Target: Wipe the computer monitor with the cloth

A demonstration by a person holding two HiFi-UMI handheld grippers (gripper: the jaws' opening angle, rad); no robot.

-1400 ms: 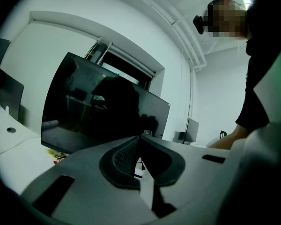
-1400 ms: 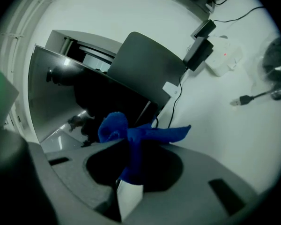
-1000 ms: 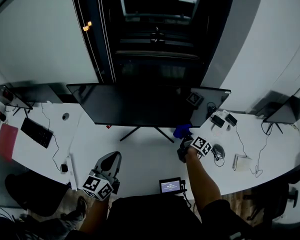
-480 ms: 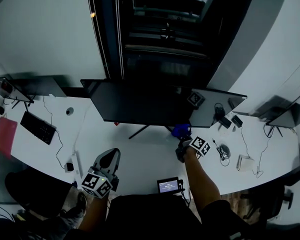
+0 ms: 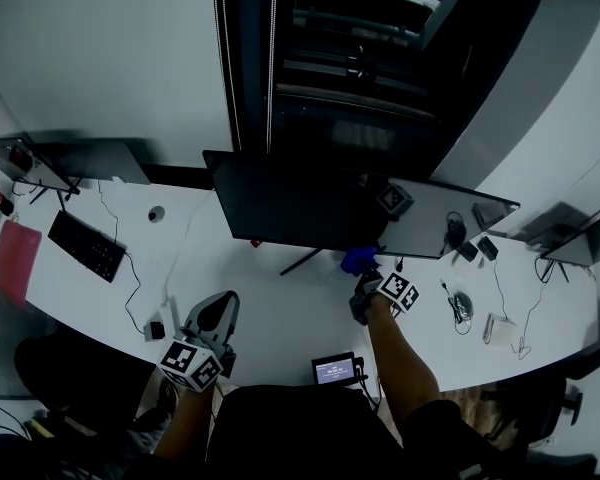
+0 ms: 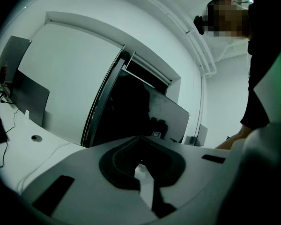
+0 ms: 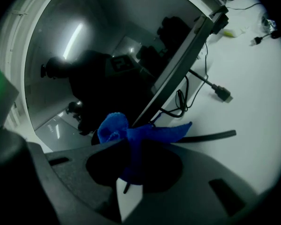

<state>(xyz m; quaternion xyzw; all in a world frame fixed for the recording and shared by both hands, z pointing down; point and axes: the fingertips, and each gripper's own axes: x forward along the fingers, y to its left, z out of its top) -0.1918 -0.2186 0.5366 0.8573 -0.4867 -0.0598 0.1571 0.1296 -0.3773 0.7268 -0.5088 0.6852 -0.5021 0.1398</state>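
A wide dark monitor (image 5: 310, 208) stands on a curved white desk (image 5: 280, 318). My right gripper (image 5: 364, 280) is shut on a blue cloth (image 5: 360, 260), held at the screen's lower edge right of its stand. In the right gripper view the blue cloth (image 7: 131, 132) bunches out of the closed jaws just before the dark screen (image 7: 107, 74), which reflects a person. My left gripper (image 5: 218, 320) hangs low at the desk's near edge, left of the monitor, jaws together and holding nothing. From the left gripper view the monitor (image 6: 145, 111) is seen from the side.
A black keyboard (image 5: 88, 245) and a red folder (image 5: 10, 268) lie at the left. A small screen device (image 5: 335, 370) sits at the near edge. Cables, chargers and a white box (image 5: 500, 330) lie at the right. More monitors (image 5: 70, 160) stand at both ends.
The head view has swung left, so the monitor and desk items sit further right in the picture. Both grippers keep their places relative to the monitor; the cloth stays at the lower edge.
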